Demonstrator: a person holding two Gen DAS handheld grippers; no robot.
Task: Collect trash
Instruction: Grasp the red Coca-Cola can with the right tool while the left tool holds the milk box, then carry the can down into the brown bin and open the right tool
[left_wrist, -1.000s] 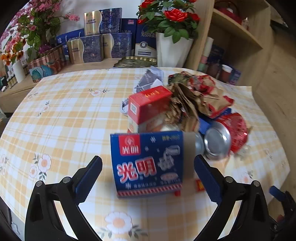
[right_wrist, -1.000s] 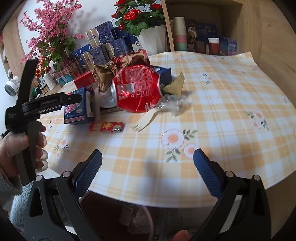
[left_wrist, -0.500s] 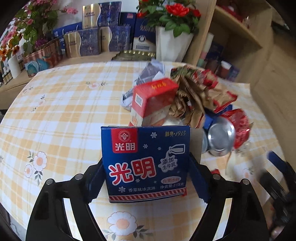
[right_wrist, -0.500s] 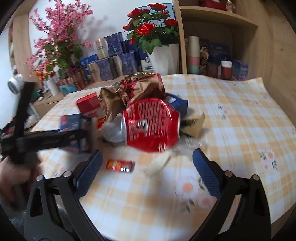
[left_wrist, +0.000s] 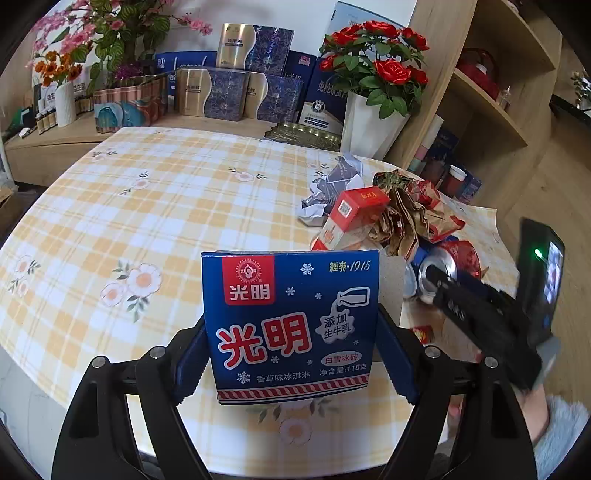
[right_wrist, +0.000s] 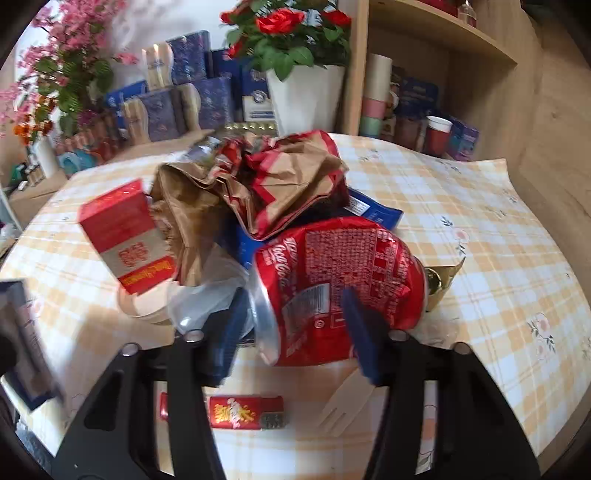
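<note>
Carton (left_wrist: 291, 325) clamped in left fingers (left_wrist: 192, 360); can (right_wrist: 340, 280), bag (right_wrist: 266, 192) crowd right fingers (right_wrist: 360, 332).

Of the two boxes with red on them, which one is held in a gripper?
The blue ice cream box, clamped upright between the left gripper fingers. The red-and-white box lies free in the trash pile.

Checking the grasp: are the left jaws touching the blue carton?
Touching. The left wrist view shows the left gripper jaws pressed on both sides of the blue carton.
</note>
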